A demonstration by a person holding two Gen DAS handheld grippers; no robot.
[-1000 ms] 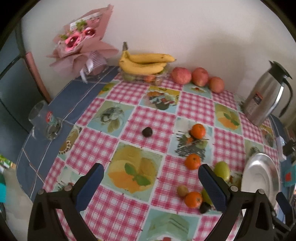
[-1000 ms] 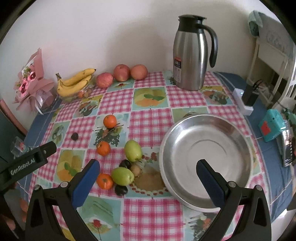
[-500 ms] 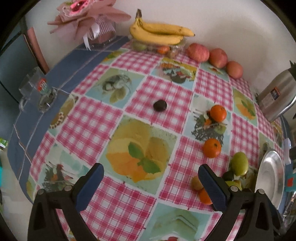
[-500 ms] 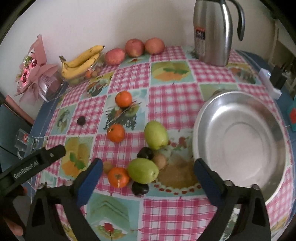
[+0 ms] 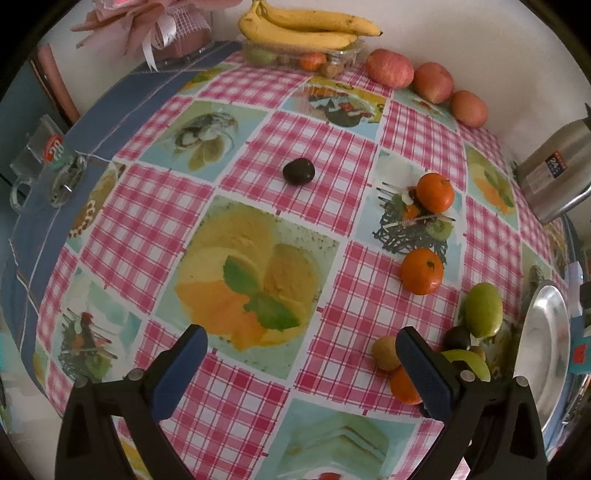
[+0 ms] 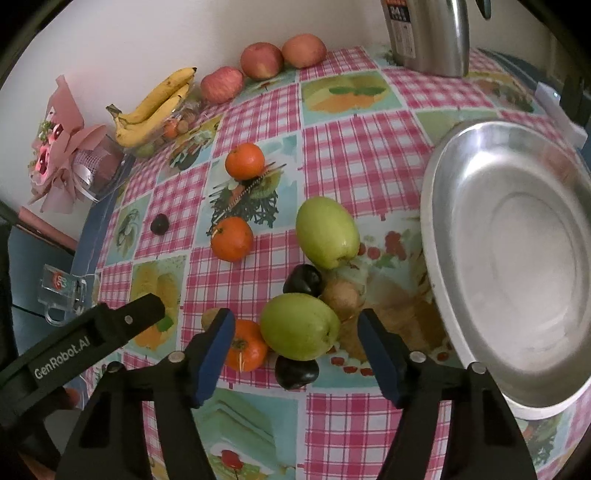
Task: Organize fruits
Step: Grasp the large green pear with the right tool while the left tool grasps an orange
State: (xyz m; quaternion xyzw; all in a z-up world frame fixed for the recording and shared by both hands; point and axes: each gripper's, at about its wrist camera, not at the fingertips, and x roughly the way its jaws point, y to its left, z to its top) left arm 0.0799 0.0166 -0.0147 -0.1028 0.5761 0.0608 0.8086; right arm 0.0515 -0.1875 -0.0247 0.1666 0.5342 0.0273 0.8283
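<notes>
My right gripper (image 6: 297, 332) is open, its blue pads either side of a green fruit (image 6: 300, 326) in a cluster with a second green fruit (image 6: 327, 232), two dark plums (image 6: 303, 279), a brown kiwi (image 6: 341, 295) and an orange (image 6: 245, 345). Two more oranges (image 6: 232, 238) lie further back. An empty steel bowl (image 6: 517, 258) sits to the right. My left gripper (image 5: 301, 354) is open and empty above the tablecloth; the cluster (image 5: 461, 339) lies beside its right finger. A lone dark plum (image 5: 298, 170) lies ahead.
Bananas (image 5: 306, 27) on a clear fruit box and three red apples (image 5: 432, 82) line the back wall. A steel thermos (image 6: 428, 33) stands back right. A pink bouquet (image 6: 62, 147) and a glass mug (image 5: 40, 162) sit at the left edge.
Both grippers have moved lower and closer to the table. The right one has come down around the near green fruit and its jaws have narrowed. The left stays wide open.
</notes>
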